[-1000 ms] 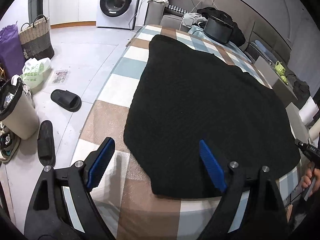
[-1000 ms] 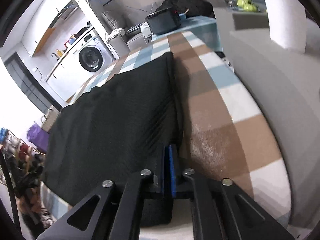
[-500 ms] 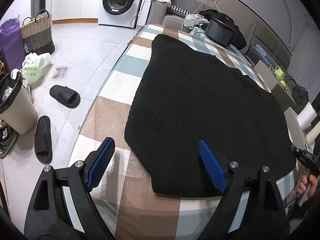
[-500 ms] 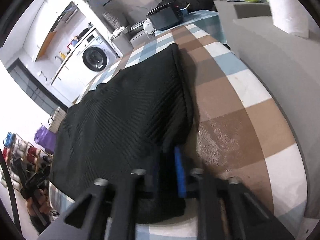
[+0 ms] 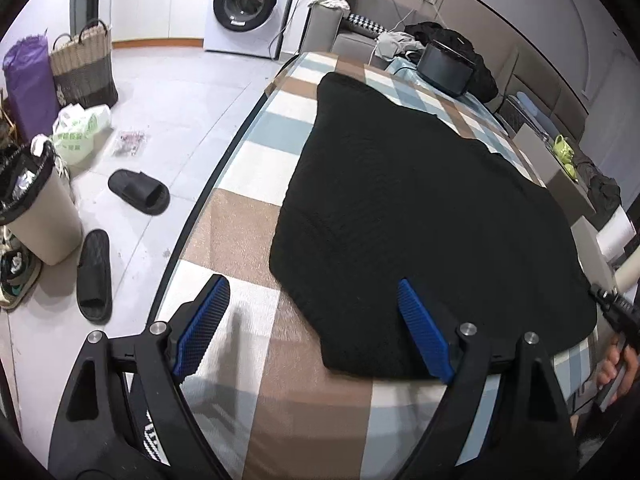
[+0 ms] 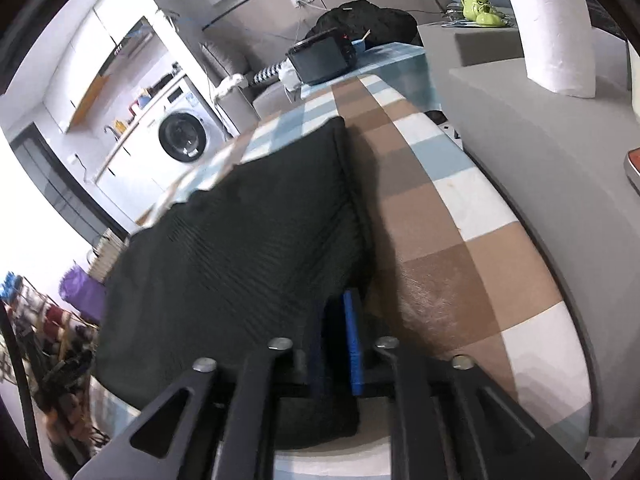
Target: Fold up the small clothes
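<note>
sweater: black knit (image 5: 420, 216), spread flat on the checked blanket (image 5: 248, 156).
your left claw (image 5: 316, 320): wide open, holding nothing, above the sweater's near corner.
your right claw (image 6: 340, 336): pinched closed on the sweater's near edge.

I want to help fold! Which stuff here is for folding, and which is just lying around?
For the folding:
black knitted garment
checked table
left gripper, open
right gripper, shut on the garment

Just lying about:
slippers
bin
washing machine
woven basket
</note>
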Demonstrator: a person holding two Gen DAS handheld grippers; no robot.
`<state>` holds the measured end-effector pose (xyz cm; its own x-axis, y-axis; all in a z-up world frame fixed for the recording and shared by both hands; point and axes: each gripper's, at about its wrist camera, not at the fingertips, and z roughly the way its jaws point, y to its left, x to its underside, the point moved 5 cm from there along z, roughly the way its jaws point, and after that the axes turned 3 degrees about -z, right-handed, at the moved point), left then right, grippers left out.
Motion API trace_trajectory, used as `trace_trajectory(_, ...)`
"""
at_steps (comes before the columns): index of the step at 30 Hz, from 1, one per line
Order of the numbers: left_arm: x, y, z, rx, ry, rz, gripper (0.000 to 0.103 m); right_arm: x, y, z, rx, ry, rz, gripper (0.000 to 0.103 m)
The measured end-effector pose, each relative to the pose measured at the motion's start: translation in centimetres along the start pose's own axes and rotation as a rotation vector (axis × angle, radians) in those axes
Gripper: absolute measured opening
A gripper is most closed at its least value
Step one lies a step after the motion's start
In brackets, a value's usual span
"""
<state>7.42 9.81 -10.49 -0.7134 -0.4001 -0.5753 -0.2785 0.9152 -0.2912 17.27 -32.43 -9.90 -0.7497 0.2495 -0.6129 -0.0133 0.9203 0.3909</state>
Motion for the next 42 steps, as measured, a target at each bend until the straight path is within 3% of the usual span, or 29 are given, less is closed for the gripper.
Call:
trace_trajectory(5, 1.6, -0.1, -1.5, 0.029, 0.001, -0.018, 0.084, -0.9, 2.4, -1.5, -0.073, -0.055, -0.012, 0.046)
trace_trajectory(7, 2.0, 0.0, -1.8, 0.089, 0.019, -0.082, 0.084, -0.9, 3.8, -1.8, -0.106, -0.065, -0.027, 0.053)
trace_trajectory(12, 2.4, 0.0, -1.4, 0.209, 0.072, -0.2, 0.08, -0.2, 7.6, -0.8, -0.183, -0.043, -0.073, 0.055)
trace_trajectory(16, 2.6, -0.5, -0.3, 0.231, 0.093, -0.225, 0.076, 1.0, 10.1, 1.1, -0.215, 0.009, -0.111, 0.055)
trace_trajectory(19, 2.1, -1.0, 0.5, 0.203, 0.056, -0.221, 0.075, 1.9, 11.4, 2.2, -0.24, 0.043, -0.132, 0.055)
trace_trajectory(22, 1.2, -2.1, 1.7, 0.139, 0.017, -0.184, 0.066, 2.4, 12.3, 3.0, -0.239, 0.061, -0.152, 0.055)
trace_trajectory(24, 0.7, -2.7, 2.6, 0.057, -0.011, -0.155, 0.043, 2.5, 12.7, 3.3, -0.248, 0.067, -0.152, 0.055)
trace_trajectory(25, 0.6, -3.1, 3.0, 0.021, -0.017, -0.138, 0.027, 2.5, 12.7, 3.4, -0.252, 0.069, -0.152, 0.055)
trace_trajectory(28, 0.2, -4.3, 3.4, -0.013, -0.05, -0.093, 0.017, 2.5, 13.0, 3.5, -0.249, 0.067, -0.166, 0.055)
trace_trajectory(34, -1.4, -6.3, 1.0, 0.004, -0.163, -0.012, 0.013, 2.6, 12.8, 3.4, -0.244, 0.068, -0.157, 0.055)
trace_trajectory(42, -4.5, -11.5, -1.0, 0.058, -0.226, 0.123, 0.012, 2.7, 12.2, 3.3, -0.225, 0.075, -0.131, 0.055)
